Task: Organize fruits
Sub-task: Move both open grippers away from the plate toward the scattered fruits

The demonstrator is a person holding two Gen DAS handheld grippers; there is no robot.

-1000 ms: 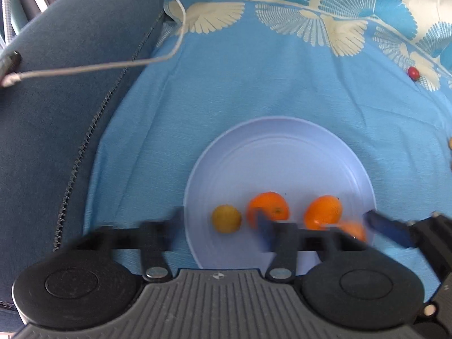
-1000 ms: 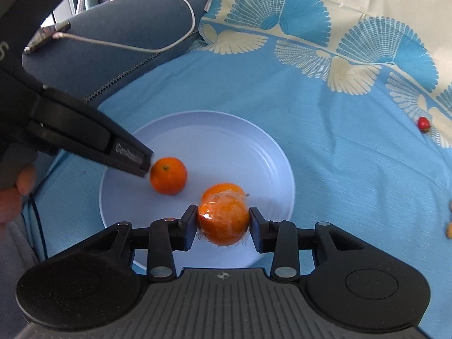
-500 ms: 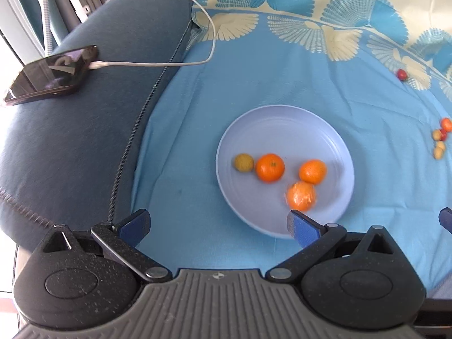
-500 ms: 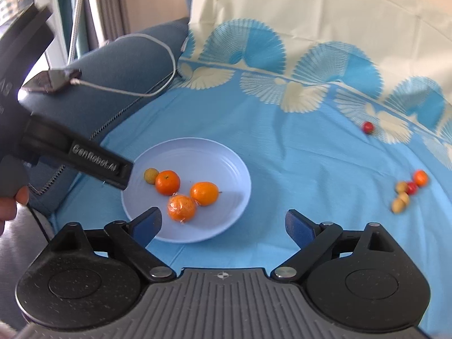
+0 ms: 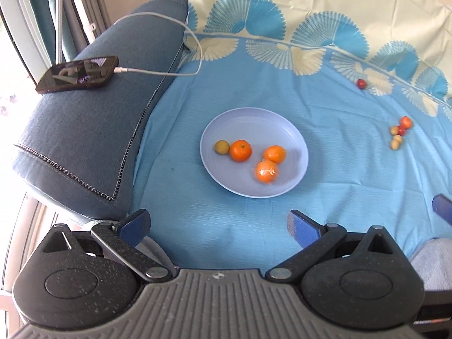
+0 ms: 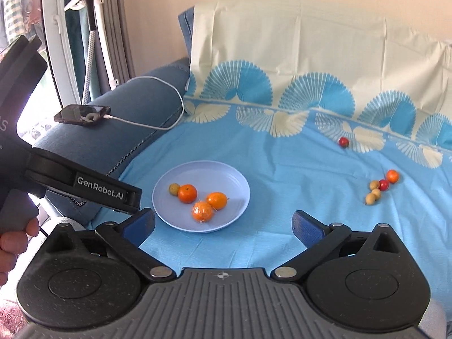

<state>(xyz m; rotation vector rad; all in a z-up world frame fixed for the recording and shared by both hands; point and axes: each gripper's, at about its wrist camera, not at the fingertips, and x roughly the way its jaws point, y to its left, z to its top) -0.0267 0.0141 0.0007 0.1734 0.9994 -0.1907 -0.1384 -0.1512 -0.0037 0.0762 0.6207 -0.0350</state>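
**Blue-sheeted sofa seat holds plate of fruit as both claws hang released**

Blue patterned cloth (image 5: 325, 113) covers the seat in the left wrist view, with a pale blue plate (image 5: 293, 138) lying near its middle. On the plate sit three oranges (image 5: 240, 150) and a small yellow-green fruit (image 5: 222, 147), the wrapped orange (image 5: 266, 171) nearest the camera. The left claw (image 5: 219, 226) hangs above the cloth short of the plate, jaws spread wide with nothing between them. A cluster of small fruits (image 5: 399, 135) lies well apart to the right, a single red one (image 5: 361, 83) farther back. A phone (image 5: 77, 75) on a white cable (image 5: 169, 28) rests on the sofa arm (image 5: 84, 130).

From the right wrist view, the right claw (image 6: 223, 224) has just been opening and is released, empty, above the cloth (image 6: 282, 169). The plate (image 6: 234, 180) with its fruit lies ahead, left of centre. The left claw's body (image 6: 84, 186) reaches in from the left, a hand (image 6: 17, 240) gripping its handle.
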